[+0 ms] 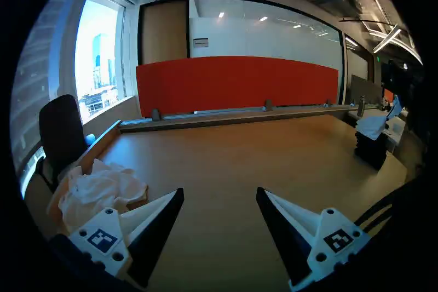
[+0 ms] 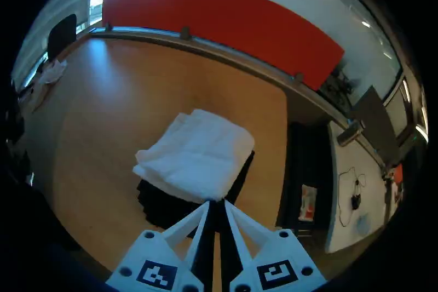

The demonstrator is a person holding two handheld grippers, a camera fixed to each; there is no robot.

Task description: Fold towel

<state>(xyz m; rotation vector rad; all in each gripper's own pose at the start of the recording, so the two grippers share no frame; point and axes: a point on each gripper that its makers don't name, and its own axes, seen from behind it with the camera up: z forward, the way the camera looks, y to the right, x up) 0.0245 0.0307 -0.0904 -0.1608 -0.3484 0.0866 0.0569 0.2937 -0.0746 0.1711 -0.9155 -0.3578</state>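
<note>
The right gripper (image 2: 217, 204) has its fingers drawn together with only a dark slit between them, their tips at the near edge of the folded towel (image 2: 197, 155); whether they nip any of its cloth cannot be told; the left gripper (image 1: 219, 188) has its fingers spread wide and grasps nothing, hovering over bare wood. The folded towel, white and squared into a thick pad, lies on top of a black stack (image 2: 164, 204) near the right-hand end of the wooden table (image 1: 246, 155). Well apart from it, at the table's left end, a crumpled heap of white towels (image 1: 101, 188) sits in a shallow brown box (image 1: 139, 200), beside a dark office chair (image 1: 60, 127); a red partition (image 1: 235, 84) runs along the far edge. As a judgement, one towel looks finished and set down, while the heap suggests more folding is left; the empty left gripper seems best placed to fetch the next one.
</note>
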